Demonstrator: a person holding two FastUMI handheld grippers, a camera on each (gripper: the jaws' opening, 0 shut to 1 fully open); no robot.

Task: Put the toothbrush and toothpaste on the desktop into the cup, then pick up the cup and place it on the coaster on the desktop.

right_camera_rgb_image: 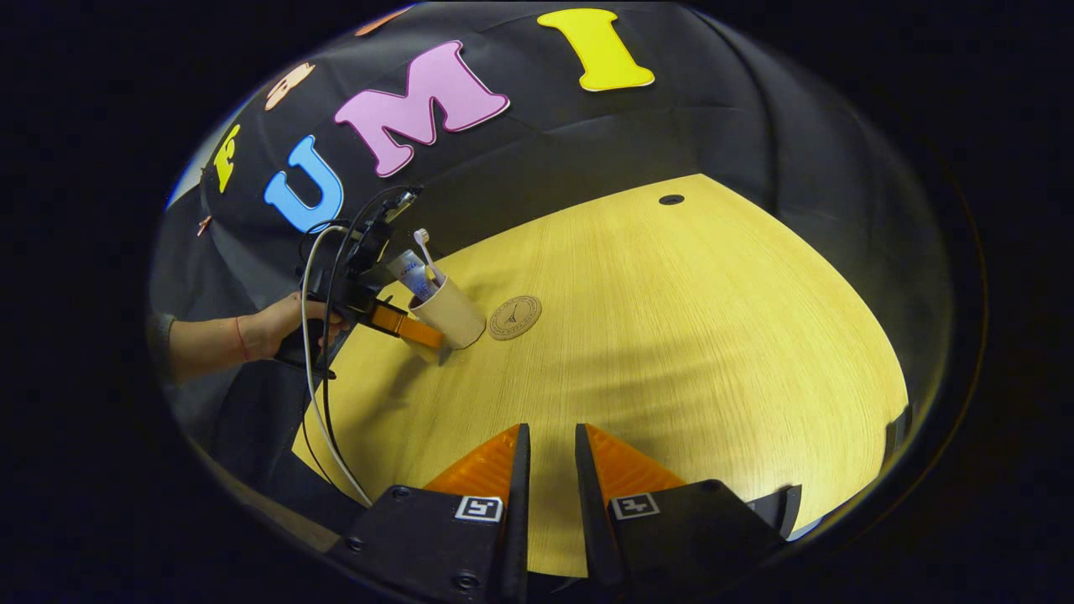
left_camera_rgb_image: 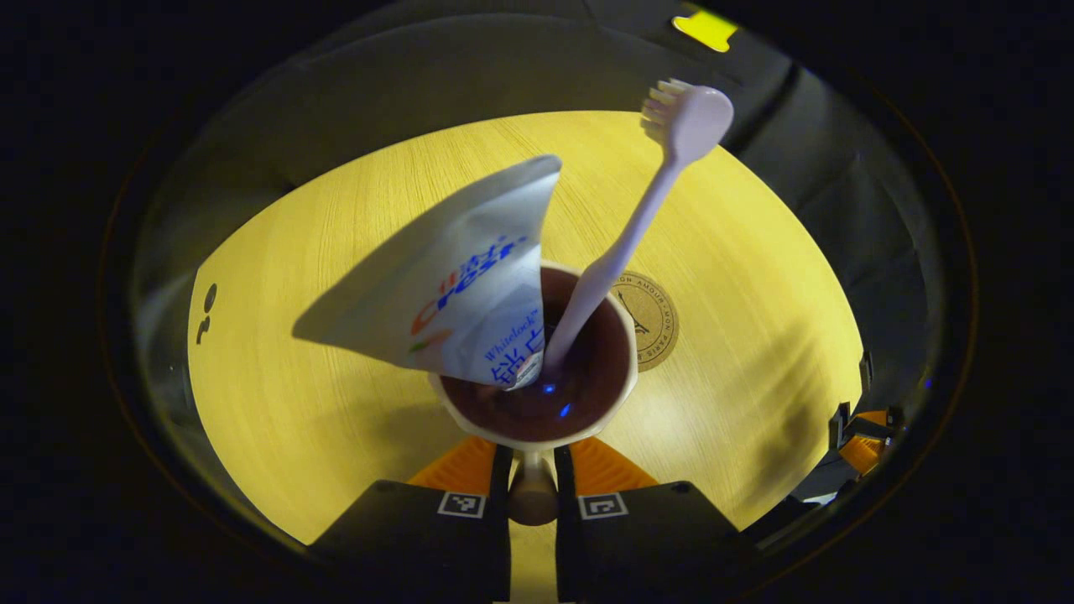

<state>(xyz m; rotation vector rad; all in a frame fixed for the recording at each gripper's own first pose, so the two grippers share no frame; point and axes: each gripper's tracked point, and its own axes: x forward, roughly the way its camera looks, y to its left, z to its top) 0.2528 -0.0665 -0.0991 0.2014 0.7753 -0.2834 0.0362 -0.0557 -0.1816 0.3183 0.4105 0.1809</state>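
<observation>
In the left gripper view the left gripper (left_camera_rgb_image: pixel 532 470) has its two fingers drawn close on the cup (left_camera_rgb_image: pixel 537 369), pinching the near handle of the cup between them. The cup sits straight ahead of the fingertips, tilted, its dark inside open to the camera. The toothpaste (left_camera_rgb_image: pixel 457 294) leans out of it toward the left finger's side, and the toothbrush (left_camera_rgb_image: pixel 638 218) stands up from it, head leaning away beyond the right finger's side. The coaster (left_camera_rgb_image: pixel 646 319) lies on the desktop (left_camera_rgb_image: pixel 294 377) just past the cup's far rim, partly hidden by it; whether the cup touches it is hard to judge.

In the right gripper view the right gripper (right_camera_rgb_image: pixel 545 470) has its fingers a narrow gap apart, holding nothing. Well ahead of them, a hand (right_camera_rgb_image: pixel 281 327) holds the left gripper, with the cup (right_camera_rgb_image: pixel 449 315) just beside the coaster (right_camera_rgb_image: pixel 514 316)
</observation>
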